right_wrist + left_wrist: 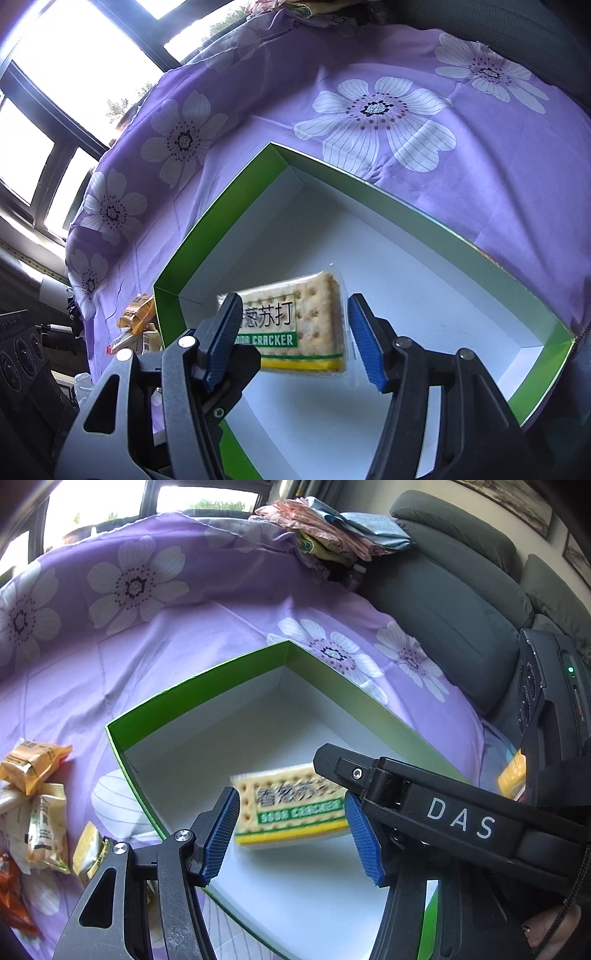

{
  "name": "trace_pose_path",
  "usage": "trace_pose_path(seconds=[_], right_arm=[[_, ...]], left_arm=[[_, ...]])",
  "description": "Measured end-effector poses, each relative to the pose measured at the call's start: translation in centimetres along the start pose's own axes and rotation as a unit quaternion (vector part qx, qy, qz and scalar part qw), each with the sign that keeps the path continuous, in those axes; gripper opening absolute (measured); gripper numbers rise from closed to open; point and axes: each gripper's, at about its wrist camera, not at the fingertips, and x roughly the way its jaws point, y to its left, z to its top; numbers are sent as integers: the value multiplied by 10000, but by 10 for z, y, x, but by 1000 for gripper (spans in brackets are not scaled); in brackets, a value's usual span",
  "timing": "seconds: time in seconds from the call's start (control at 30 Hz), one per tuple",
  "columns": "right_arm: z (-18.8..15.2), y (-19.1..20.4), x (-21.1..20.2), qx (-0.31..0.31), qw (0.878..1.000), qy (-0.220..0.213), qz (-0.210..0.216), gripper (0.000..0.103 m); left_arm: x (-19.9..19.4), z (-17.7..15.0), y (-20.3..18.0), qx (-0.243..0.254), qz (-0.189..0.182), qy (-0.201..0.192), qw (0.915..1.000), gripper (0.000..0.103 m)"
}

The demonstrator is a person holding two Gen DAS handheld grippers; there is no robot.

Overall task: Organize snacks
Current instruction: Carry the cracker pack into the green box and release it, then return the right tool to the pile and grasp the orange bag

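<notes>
A green box [203, 696] [225, 221] with a white floor lies open on the bed, and both grippers hang over it side by side. One soda cracker packet [291, 808] [310, 321] shows loose and blurred above the floor, beyond the pads. My left gripper [291, 797] is open; the packet's right end runs behind its right pad. My right gripper [294, 301] is open too; the packet's left end passes behind its left pad. One of the right gripper's fingers [343, 771] crosses in front of the packet's upper right corner. A left finger [236, 373] shows at the lower left.
A pile of wrapped snacks [37, 801] [136, 310] lies on the purple flowered sheet [184, 620] left of the box. A grey sofa [443, 602] stands to the right and folded clothes [332, 528] lie at the back. Windows [74, 66] are on the far left.
</notes>
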Motion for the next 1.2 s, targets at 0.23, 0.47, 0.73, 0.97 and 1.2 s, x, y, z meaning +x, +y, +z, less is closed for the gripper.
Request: trace_pose_path(seconds=[0.23,0.47,0.73,0.97,1.2], right_arm=[[-2,18,-15,-295,9988,-376,-62,79],[-12,55,-21,-874,9946,-544,140,84],[-40,112,-13,-1750,9825,-472,431,91],[-71,158,11,-2396,9668,-50,892,92],[-104,200,46,-2569,9478,918,1648,92]], left_arm=[[-43,-8,22,-209,379,-392,9983,59],[-101,-32,78,-1039,919,-819,9869,60],[-156,-80,145,-1982,2046,-1124,9520,71],[-166,-128,202,-2708,2403,-1011,9267,77],[-154,-148,236,-3288,2160,-719,9166,77]])
